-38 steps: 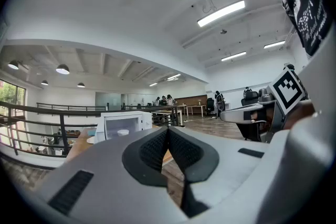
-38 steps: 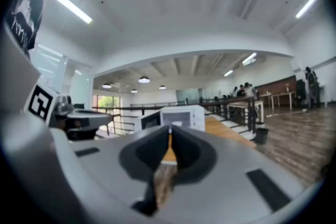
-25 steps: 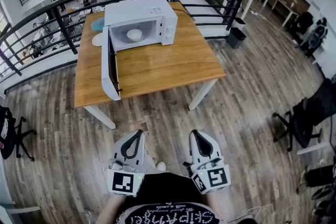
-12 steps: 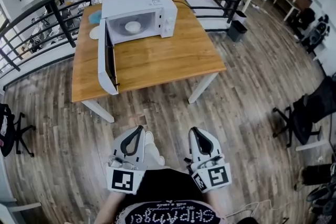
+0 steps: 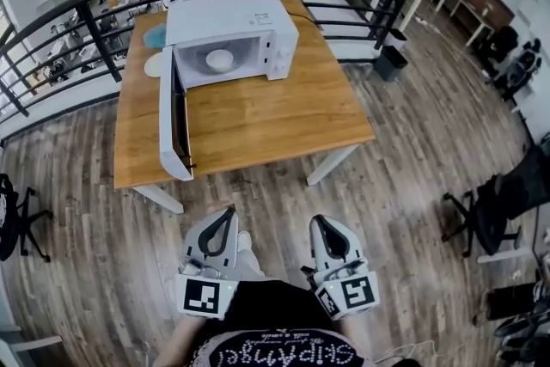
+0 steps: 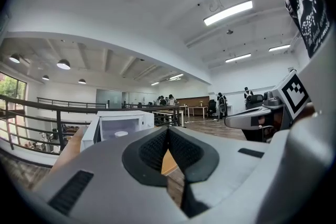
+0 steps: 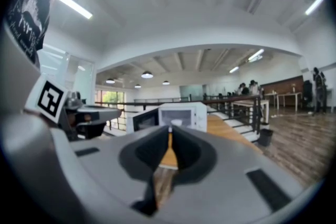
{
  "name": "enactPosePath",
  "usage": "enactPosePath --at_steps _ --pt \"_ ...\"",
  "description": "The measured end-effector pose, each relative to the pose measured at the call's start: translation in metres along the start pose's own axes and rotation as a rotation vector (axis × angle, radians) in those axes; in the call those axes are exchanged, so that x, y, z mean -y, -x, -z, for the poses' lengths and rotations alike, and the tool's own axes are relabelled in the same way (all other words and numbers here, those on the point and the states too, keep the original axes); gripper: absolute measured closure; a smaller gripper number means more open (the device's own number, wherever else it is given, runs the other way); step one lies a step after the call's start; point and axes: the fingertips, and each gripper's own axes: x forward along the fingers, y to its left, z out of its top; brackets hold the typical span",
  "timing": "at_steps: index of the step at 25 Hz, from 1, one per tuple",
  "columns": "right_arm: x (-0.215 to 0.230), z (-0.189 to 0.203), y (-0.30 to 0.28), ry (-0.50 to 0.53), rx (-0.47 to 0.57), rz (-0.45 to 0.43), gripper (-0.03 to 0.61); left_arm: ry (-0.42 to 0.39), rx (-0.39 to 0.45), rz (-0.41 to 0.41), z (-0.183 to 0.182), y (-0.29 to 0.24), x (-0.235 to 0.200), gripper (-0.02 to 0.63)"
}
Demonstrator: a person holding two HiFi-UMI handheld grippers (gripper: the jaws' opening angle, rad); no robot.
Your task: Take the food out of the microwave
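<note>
Both my grippers sit low in the middle of the head view, over the wooden floor [image 5: 404, 150] and well short of the table [image 5: 275, 112]; my left gripper [image 5: 225, 215] has its jaws pressed together with nothing between them, and its own view shows the dark pads meeting at the tip; my right gripper [image 5: 319, 221] is likewise pressed together and holds nothing; the two point toward the upper part of the frame, side by side and apart from each other. The white microwave [image 5: 230, 34] stands on the far part of the table, in the upper centre of the frame, close to the dark railing [image 5: 103, 39]; its door [image 5: 174, 120] hangs wide open to the left, reaching the table's near left edge. The food [image 5: 220, 59], a pale round thing, is still inside the open cavity, at its middle. Left of the microwave, on the table's far left corner, lie a blue dish [image 5: 155, 36] and a white plate [image 5: 153, 64]; I cannot tell what is on them.
</note>
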Motion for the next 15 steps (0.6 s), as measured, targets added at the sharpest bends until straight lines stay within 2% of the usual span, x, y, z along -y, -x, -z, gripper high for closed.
enactPosePath --at_steps 4,8,15 --pt "0.01 -0.019 -0.036 0.009 0.004 -0.003 0.538 -0.004 0.006 -0.014 -0.011 -0.029 -0.028 0.581" --pt "0.013 -0.032 -0.068 0.026 0.019 -0.021 0.538 -0.04 -0.001 0.012 -0.012 -0.055 -0.05 0.581" --pt "0.013 -0.02 -0.117 0.039 -0.028 -0.046 0.538 -0.05 0.023 0.027 -0.014 -0.085 -0.081 0.581"
